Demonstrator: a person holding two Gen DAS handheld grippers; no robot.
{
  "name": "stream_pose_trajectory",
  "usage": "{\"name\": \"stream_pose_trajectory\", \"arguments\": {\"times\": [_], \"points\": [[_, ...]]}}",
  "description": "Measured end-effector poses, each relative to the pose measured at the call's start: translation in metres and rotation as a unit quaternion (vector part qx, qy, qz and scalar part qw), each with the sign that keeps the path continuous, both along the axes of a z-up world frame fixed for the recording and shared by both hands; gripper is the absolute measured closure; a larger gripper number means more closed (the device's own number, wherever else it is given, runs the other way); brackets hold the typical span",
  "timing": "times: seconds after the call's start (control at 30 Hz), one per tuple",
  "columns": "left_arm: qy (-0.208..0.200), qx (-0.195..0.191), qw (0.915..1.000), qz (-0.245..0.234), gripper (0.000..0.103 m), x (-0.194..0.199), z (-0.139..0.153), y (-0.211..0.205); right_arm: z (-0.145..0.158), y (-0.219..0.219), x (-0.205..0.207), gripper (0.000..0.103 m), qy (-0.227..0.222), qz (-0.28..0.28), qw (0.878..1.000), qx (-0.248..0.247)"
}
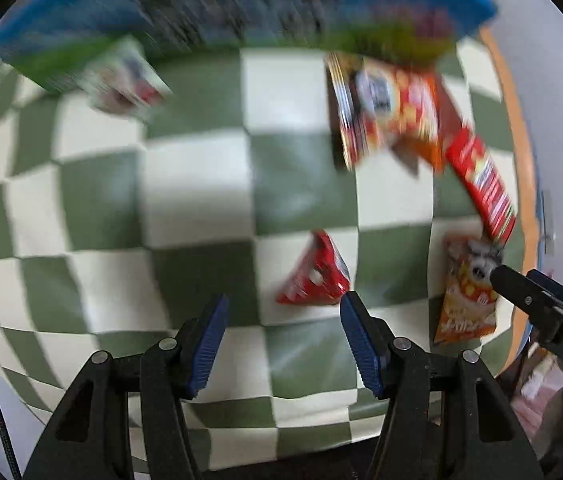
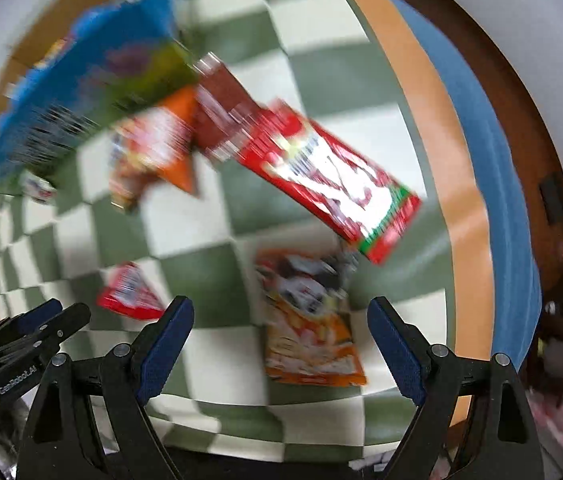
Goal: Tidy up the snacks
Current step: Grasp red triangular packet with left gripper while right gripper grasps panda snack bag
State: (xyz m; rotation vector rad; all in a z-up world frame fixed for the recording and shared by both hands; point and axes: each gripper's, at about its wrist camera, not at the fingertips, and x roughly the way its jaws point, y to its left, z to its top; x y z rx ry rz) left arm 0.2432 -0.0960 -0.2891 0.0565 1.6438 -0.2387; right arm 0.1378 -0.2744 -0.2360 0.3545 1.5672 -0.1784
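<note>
Snacks lie on a green-and-white checked cloth [image 1: 197,200]. My left gripper [image 1: 283,316] is open and empty, just short of a small red triangular pack [image 1: 315,276]. My right gripper [image 2: 280,322] is open and empty above an orange snack bag [image 2: 309,328]. That orange bag also shows in the left wrist view [image 1: 467,292], with the right gripper's tip [image 1: 499,274] over it. A long red box [image 2: 333,184] lies beyond it. A red-orange bag [image 1: 397,108] and a large blue-green box [image 1: 241,4] lie at the far side. Both views are motion-blurred.
A small white-red pack [image 1: 125,80] lies by the blue box at the far left. The table's orange edge [image 2: 441,140] runs along the right, with a blue band [image 2: 501,168] beyond it. The left gripper [image 2: 53,316] shows in the right wrist view's lower left.
</note>
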Motion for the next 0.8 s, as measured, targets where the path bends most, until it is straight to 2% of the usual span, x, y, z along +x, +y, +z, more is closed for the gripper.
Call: {"name": "stream_pose_trajectory", "arguments": {"times": [0.1, 0.23, 0.43, 0.5, 0.57, 0.6, 0.63, 0.67, 0.7, 0.8], "points": [[0.027, -0.004, 0.9996, -0.008, 0.047, -0.003, -0.023, -0.016, -0.021, -0.004, -0.01, 0.012, 0.017, -0.008, 1.0, -0.004], [0.044, 0.009, 0.9988, -0.019, 0.047, -0.003, -0.045, -0.034, -0.036, -0.007, -0.016, 0.012, 0.027, -0.014, 1.0, -0.002], [0.036, 0.023, 0.999, -0.015, 0.048, -0.002, -0.061, -0.046, -0.055, -0.005, -0.024, 0.012, 0.04, -0.019, 0.999, 0.006], [0.028, 0.026, 0.9992, -0.015, 0.055, -0.005, -0.06, -0.048, -0.058, -0.002, -0.024, 0.013, 0.04, -0.017, 0.999, 0.0], [0.025, 0.028, 0.9992, -0.014, 0.057, -0.006, -0.06, -0.048, -0.063, 0.002, -0.023, 0.018, 0.041, -0.011, 0.999, -0.008], [0.024, 0.029, 0.9992, -0.014, 0.058, -0.006, -0.059, -0.049, -0.064, 0.005, -0.024, 0.024, 0.038, -0.003, 0.999, -0.019], [0.023, 0.031, 0.9992, -0.013, 0.059, -0.007, -0.059, -0.05, -0.064, 0.007, -0.024, 0.035, 0.035, 0.005, 0.999, -0.03], [0.022, 0.031, 0.9992, -0.011, 0.06, -0.006, -0.058, -0.051, -0.064, 0.011, -0.025, 0.037, 0.03, 0.012, 0.999, -0.037], [0.021, 0.03, 0.9993, -0.01, 0.061, -0.007, -0.058, -0.051, -0.065, 0.013, -0.025, 0.043, 0.027, 0.018, 0.999, -0.04], [0.011, 0.029, 0.9995, -0.004, 0.062, -0.007, -0.053, -0.045, -0.064, 0.018, -0.027, 0.049, 0.019, 0.028, 0.998, -0.045]]}}
